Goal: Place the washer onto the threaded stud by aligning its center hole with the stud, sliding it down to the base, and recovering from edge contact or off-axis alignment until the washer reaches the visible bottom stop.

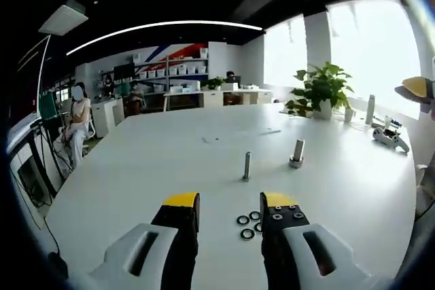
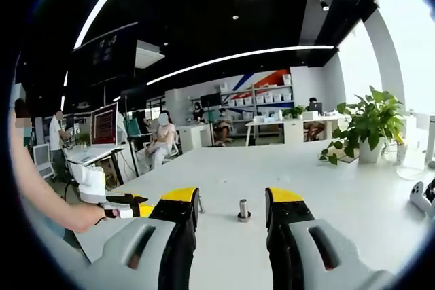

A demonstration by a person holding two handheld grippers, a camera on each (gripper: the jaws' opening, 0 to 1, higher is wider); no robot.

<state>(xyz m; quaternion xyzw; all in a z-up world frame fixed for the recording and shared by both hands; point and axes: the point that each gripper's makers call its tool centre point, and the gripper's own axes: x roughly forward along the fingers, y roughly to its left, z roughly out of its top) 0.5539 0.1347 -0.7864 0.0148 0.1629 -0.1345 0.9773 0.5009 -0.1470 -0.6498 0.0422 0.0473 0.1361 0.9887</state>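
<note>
Washers point(image 1: 248, 225) lie near stud point(image 1: 247, 166); no legible writing.

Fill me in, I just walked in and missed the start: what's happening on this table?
A person holds a two-fingered gripper in each hand over a white table. The left gripper is open and empty, hovering just short of a small cluster of washers lying flat on the table. Beyond them stands the threaded stud, upright and bare, with no washer on it yet. The right gripper is also open and empty, pointed at a stud.
</note>
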